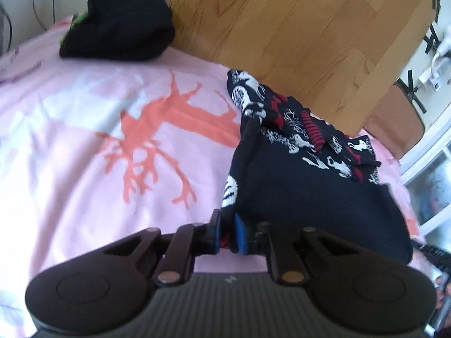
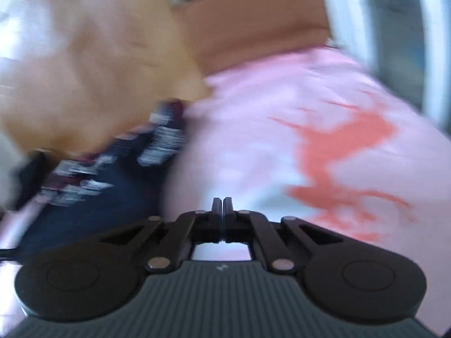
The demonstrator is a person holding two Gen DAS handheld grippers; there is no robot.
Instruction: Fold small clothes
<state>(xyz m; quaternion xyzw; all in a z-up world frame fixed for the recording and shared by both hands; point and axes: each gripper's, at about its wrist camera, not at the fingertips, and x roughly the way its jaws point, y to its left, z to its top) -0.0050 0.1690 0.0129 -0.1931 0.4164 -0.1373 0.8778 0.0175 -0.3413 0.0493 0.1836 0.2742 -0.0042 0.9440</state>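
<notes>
One patterned garment [image 1: 296, 152], dark with white and red print, lies rumpled at the far edge of the pink blanket [image 1: 84, 140], right beside the wooden floor [image 1: 282, 28] drop. My left gripper [image 1: 227, 235] is clenched on its near hem, fabric pinched between the blue pads. My right gripper [image 2: 222, 208] is closed on nothing, jaws pressed together over bare blanket, with the garment [image 2: 112, 169] off to its left; that view is badly blurred. The risk I see: with only one corner held, lifting will let the cloth bunch or slide off the bed edge. The thin pinch could also slip. A folded black item [image 1: 118, 28] sits well clear, near the far corner.
</notes>
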